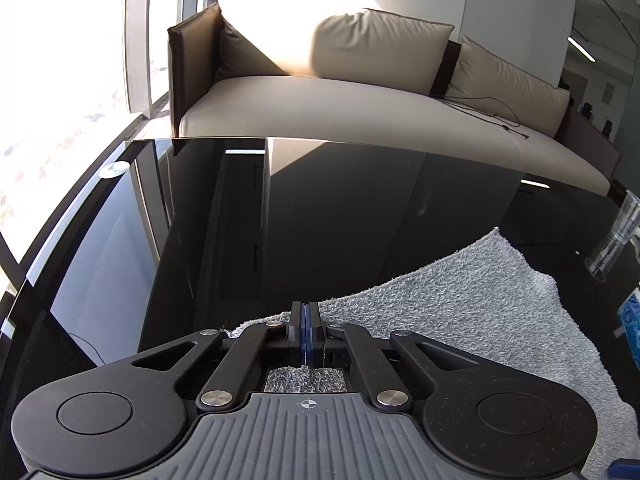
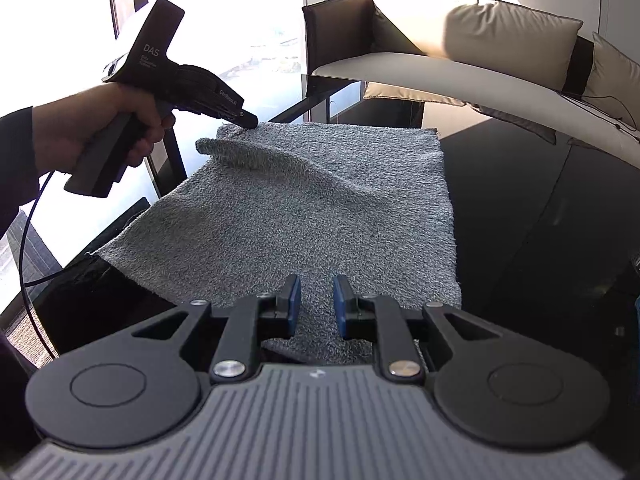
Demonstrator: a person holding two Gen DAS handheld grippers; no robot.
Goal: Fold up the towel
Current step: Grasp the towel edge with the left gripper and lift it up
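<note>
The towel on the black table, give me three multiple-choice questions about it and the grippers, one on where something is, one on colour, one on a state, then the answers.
1. Where does the left gripper meet the towel?
A. at its far left corner
B. at its middle
C. at its near right corner

2. What colour is the towel?
A. red
B. grey
C. yellow

3. How does the right gripper stand?
A. clamped flat with no gap
B. apart, with towel seen in the gap
C. closed on a cup

Answers:
1 A, the right wrist view shows the left gripper's tip on the far left corner, which is lifted off the table.
2 B, the terry cloth is grey in both views.
3 B, its blue pads stand apart with grey cloth visible between them; whether they press on it cannot be told.
</note>
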